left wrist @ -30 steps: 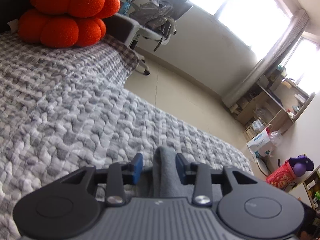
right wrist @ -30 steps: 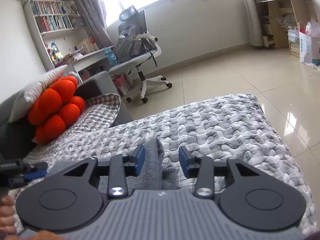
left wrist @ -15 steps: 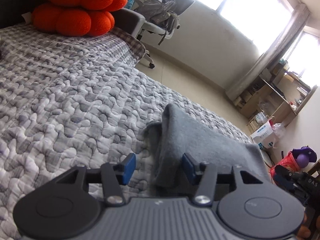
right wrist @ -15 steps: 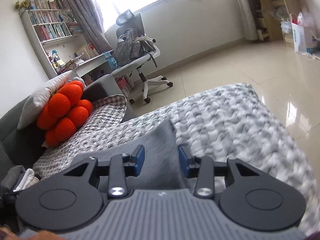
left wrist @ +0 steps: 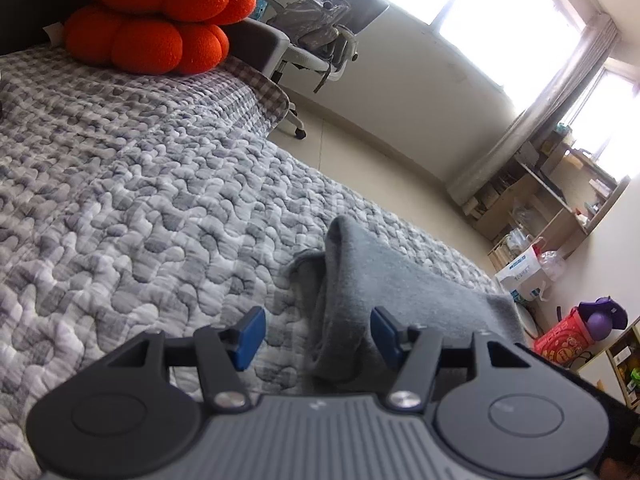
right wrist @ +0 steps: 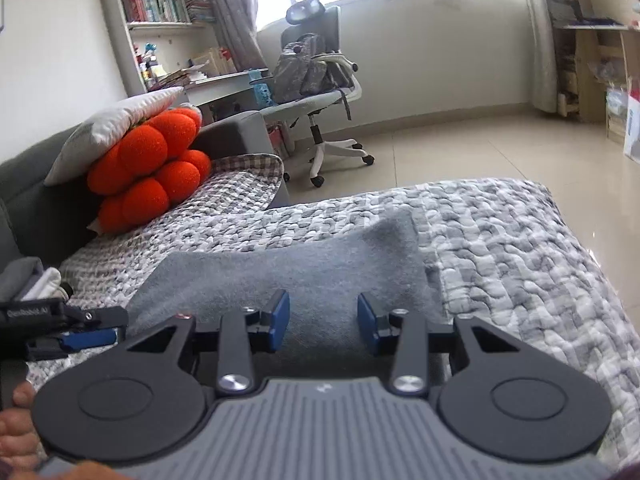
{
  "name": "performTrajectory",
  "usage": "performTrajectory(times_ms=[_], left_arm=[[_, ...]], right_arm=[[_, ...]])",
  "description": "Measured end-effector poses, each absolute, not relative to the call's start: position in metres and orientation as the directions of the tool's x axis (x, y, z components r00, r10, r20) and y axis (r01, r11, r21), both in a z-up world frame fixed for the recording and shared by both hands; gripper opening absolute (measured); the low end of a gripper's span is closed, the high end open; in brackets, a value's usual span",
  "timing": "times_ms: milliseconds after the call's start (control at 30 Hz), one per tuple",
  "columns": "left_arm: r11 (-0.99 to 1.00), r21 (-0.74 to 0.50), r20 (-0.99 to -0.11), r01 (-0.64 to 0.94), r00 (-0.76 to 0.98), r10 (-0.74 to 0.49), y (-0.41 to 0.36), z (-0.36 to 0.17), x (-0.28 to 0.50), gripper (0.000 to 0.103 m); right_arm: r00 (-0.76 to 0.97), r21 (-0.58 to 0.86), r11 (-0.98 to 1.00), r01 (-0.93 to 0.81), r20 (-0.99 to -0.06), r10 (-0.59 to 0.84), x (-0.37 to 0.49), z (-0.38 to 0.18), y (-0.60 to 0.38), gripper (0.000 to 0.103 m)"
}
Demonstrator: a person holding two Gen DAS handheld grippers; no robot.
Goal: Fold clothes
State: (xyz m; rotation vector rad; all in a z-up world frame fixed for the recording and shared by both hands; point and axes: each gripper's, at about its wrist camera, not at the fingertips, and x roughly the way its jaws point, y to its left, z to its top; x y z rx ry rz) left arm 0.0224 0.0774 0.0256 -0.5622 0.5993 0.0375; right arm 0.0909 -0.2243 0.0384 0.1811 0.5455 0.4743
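Note:
A grey garment [left wrist: 380,280] lies on the quilted bed, one edge bunched into an upright fold. My left gripper [left wrist: 318,334] is low over the garment's near end. Its jaws are opening; the fold stands between them, close to the right pad and clear of the left. In the right wrist view the garment [right wrist: 300,272] spreads flat across the quilt. My right gripper [right wrist: 322,322] hovers over its near edge, jaws apart, with no cloth pinched. The left gripper's fingers [right wrist: 86,338] show at the garment's left end.
The grey-white quilt [left wrist: 140,220] covers the bed. An orange lobed cushion [right wrist: 148,176] and a white pillow [right wrist: 112,128] sit at the head. An office chair with a backpack [right wrist: 312,76] stands on the tiled floor. Other clothes [right wrist: 28,280] lie at the left.
The left jaws have widened and let go of the garment's fold, which now stands free in front. The right gripper has moved sideways and the garment has gone from bunched to spread out.

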Motion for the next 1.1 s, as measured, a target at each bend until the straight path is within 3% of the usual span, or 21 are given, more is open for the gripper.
performTrajectory(times_ms=[200,367,533,667,733,1100], left_arm=[[0.814,-0.559,-0.516,-0.157,0.835,-0.193,0.083,0.024,0.022,0.06],[0.794,-0.605,-0.473,-0.063,0.83,-0.295,0.079,0.024,0.023,0.06],[0.796,-0.604,-0.51,-0.038,0.786,-0.35,0.072,0.015,0.036,0.057],[0.809,-0.586,-0.528,-0.05,0.781,-0.334,0.075,0.011,0.041,0.026],[0.823,-0.568,-0.513,-0.017,0.789,-0.338,0.074,0.014,0.04,0.018],[0.88,-0.448,-0.423,0.158,0.83,-0.365,0.073,0.037,0.028,0.013]], right_arm=[[0.731,0.249,0.893,-0.375,-0.513,0.45,0.096,0.026,-0.216,0.043],[0.733,0.249,0.892,-0.376,-0.509,0.451,0.094,0.026,-0.216,0.043],[0.735,0.247,0.893,-0.376,-0.507,0.45,0.095,0.026,-0.216,0.043],[0.732,0.252,0.89,-0.379,-0.506,0.456,0.096,0.026,-0.217,0.043],[0.73,0.259,0.888,-0.381,-0.505,0.46,0.096,0.027,-0.218,0.043],[0.706,0.324,0.866,-0.381,-0.504,0.498,0.105,0.028,-0.234,0.043]])
